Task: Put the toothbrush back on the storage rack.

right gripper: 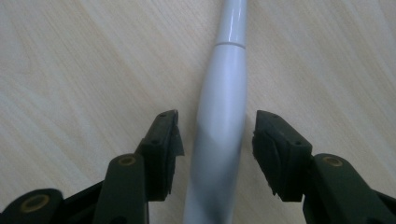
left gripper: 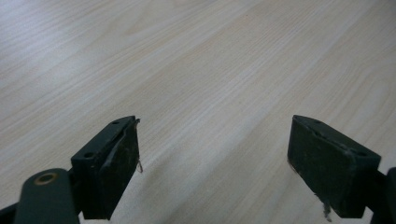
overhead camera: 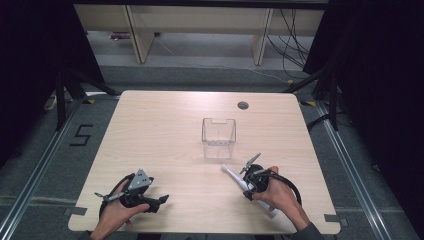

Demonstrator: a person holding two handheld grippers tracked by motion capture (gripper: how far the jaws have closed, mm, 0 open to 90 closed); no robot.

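The right tool [right gripper: 217, 140] straddles the white toothbrush [right gripper: 222, 121] near the desk's [overhead camera: 165, 130] front right edge, jaws apart, not touching it. The left tool [left gripper: 215, 163] stands open by the front left corner.

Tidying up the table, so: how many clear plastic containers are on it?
1. The clear plastic container stands upright near the middle of the table, beyond the white electric toothbrush that lies between the right hand-held gripper's jaws. None looks hidden.

Clear bin [overhead camera: 218, 138] on wooden table [overhead camera: 160, 130]
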